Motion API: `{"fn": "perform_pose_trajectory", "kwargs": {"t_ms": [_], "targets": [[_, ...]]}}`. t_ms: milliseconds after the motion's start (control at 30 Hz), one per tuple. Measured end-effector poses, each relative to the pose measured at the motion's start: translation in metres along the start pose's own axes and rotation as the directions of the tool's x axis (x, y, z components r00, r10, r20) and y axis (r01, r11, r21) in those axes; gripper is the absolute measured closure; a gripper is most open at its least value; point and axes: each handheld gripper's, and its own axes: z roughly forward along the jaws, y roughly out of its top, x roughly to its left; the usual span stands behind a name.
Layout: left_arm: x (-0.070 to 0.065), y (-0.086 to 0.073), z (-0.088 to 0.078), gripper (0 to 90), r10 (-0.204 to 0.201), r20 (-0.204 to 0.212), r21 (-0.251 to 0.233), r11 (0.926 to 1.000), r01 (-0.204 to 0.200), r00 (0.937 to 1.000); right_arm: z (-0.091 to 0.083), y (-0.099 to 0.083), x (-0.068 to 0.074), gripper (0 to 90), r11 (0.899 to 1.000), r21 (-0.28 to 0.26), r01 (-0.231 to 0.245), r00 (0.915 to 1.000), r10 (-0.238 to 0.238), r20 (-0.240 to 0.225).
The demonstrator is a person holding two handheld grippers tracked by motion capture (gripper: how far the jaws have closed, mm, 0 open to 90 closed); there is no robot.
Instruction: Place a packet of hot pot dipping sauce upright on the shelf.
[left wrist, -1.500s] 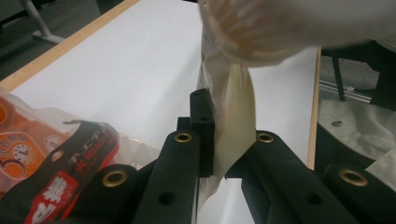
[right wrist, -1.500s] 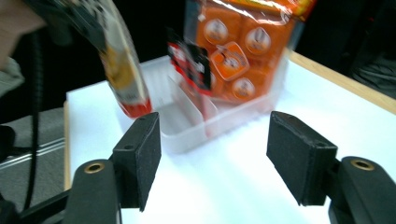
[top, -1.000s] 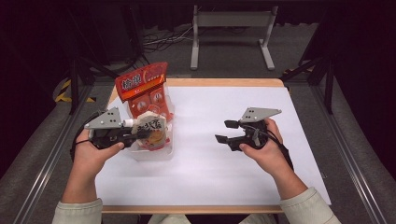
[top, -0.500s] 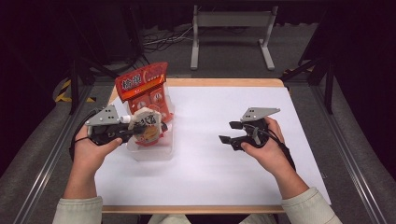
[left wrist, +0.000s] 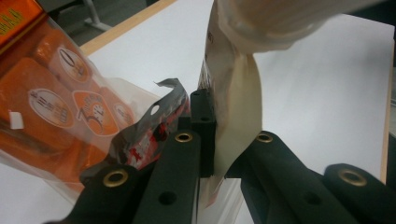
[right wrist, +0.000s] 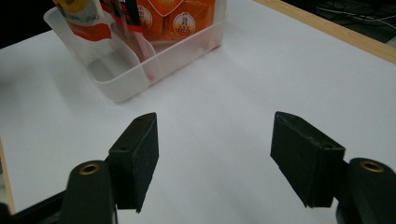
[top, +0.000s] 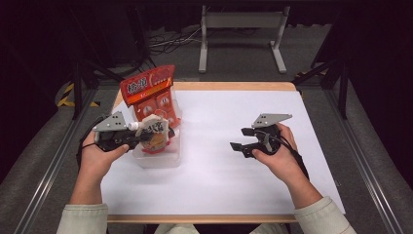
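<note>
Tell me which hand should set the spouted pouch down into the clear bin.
Left. The left gripper is shut on the spouted pouch right over the clear bin; the right gripper is open, off on the bare table.

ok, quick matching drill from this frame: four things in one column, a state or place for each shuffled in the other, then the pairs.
Things:
1. left tongs
2. right tongs
3. clear plastic bin
4. orange snack bag

States or places:
A. stands upright at the far end of the bin
B. open, nothing between the jaws, above bare white table
C. sits on the white table and holds the packets
D. shut on a spouted pouch over the bin

Pairs: 1-D, 2-B, 3-C, 4-A
</note>
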Motion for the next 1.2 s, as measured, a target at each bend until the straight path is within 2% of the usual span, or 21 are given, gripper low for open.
{"fn": "perform_pose_trajectory", "kwargs": {"t_ms": [67,200,700,1200], "targets": [[0.000,-0.002,0.005,86.4,0.004,0.019,0.013,0.9999,-0.005,0.9998,0.001,-0.001,0.000,32.6,1.000,0.003,-0.004,1.0000,0.004,-0.007],[0.000,-0.004,0.009,86.5,0.003,0.026,0.026,0.9996,-0.004,0.9997,0.004,-0.002,0.001,32.3,1.000,0.008,-0.003,0.9999,0.003,-0.015],[0.011,-0.024,0.019,86.5,-0.063,0.048,0.055,0.9967,0.060,0.9969,0.005,-0.005,0.000,31.7,1.000,0.010,-0.010,0.9997,0.010,-0.024],[0.016,-0.034,0.025,86.6,-0.095,0.066,0.066,0.9937,0.091,0.9933,0.005,-0.006,0.000,31.6,1.000,0.015,-0.011,0.9994,0.011,-0.032]]}}
